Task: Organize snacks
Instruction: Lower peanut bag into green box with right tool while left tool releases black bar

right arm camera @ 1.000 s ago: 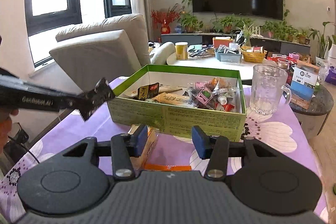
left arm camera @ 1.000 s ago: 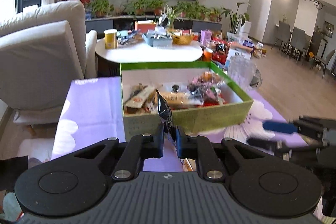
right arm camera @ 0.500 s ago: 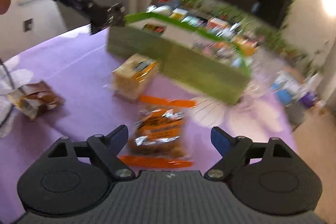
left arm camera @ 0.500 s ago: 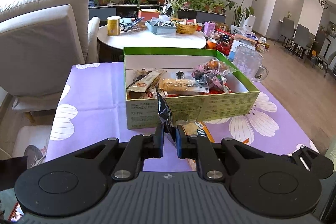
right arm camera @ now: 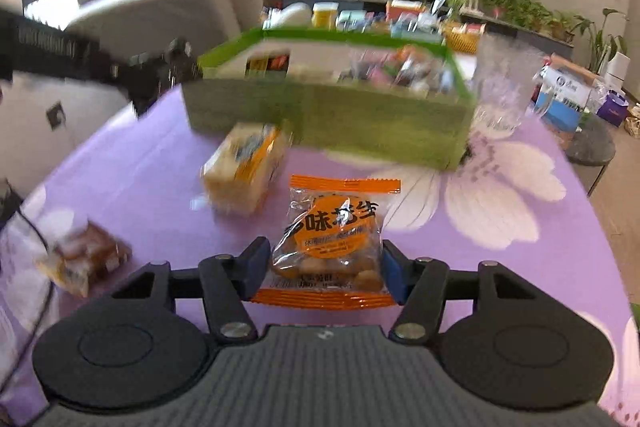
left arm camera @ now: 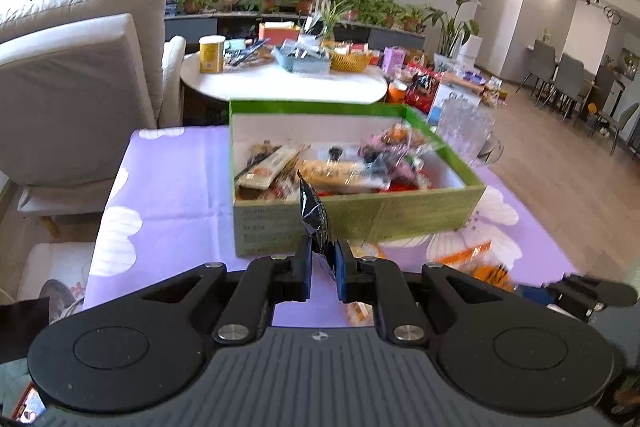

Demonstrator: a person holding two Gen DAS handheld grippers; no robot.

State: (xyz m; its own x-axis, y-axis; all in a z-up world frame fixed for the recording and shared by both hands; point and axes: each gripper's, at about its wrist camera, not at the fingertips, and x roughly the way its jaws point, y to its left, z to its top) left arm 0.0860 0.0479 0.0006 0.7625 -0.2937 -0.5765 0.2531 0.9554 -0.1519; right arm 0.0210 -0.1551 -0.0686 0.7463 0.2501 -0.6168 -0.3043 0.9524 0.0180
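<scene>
Purple flower-print tablecloth (right arm camera: 500, 235) carries the loose stock: three packets remain outside the green open-topped cardboard box (right arm camera: 328, 119). Right gripper (right arm camera: 326, 271) straddles the clear orange-sealed peanut packet (right arm camera: 332, 235), jaws closing, blue pads at its side edges, packet flat on the cloth; probably a sideways pinch so it lifts level. One yellow-orange wrapped cracker block (right arm camera: 246, 167) lies just before the box wall, one brown blurred packet (right arm camera: 82, 259) well to the left. Left gripper (left arm camera: 322, 265) is clamped on one black foil sachet (left arm camera: 314, 215), held upright short of the box, presumably awaiting drop-in. One glass mug (right arm camera: 504, 87) stands beside the box.
</scene>
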